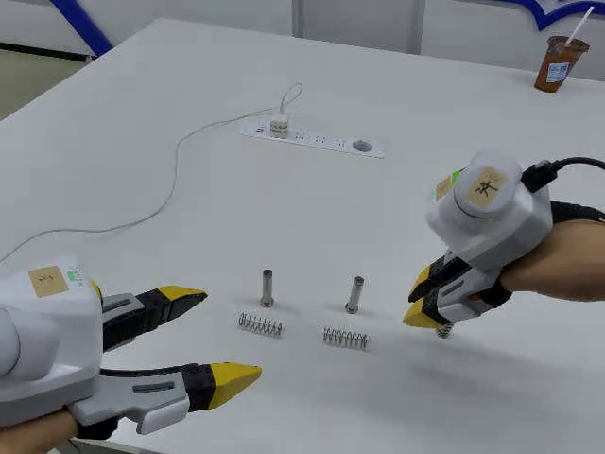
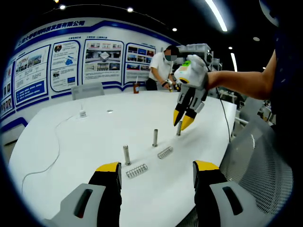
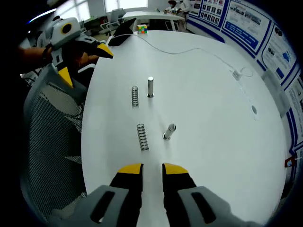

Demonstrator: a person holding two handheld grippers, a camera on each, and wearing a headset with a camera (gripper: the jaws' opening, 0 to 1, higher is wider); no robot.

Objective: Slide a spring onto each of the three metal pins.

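Looking down at the white table (image 1: pixel 113 142), we see 2 bare metal pins standing straight up near the middle. The first pin (image 1: pixel 267 288) is on the side of our left gripper, and the second pin (image 1: pixel 354 294) stands a little way off toward our right gripper. Each one has a spring lying flat on the table just in front of it, on the side closer to us. The first spring (image 1: pixel 260 324) lies by the first pin and the second spring (image 1: pixel 345 338) lies by the second pin. The springs are just beside the pins, not on them. Our left gripper (image 1: pixel 232 337) hangs low over the table near the first spring, with its 2 yellow-tipped jaws wide apart and nothing between them. Our right gripper (image 1: pixel 414 305) points down at the table on the far side of the second pin. Its jaws are close together with a small gap, and the table shows white through that gap in the right gripper view. Right by its tips stands a third pin (image 1: pixel 442 330). It looks like it has coils around it, but it is too small to be sure. Farther back lie a white power strip (image 1: pixel 312 138) and a thin white cable (image 1: pixel 176 175), and a brown cup (image 1: pixel 558 61) with a straw sits at the far edge.
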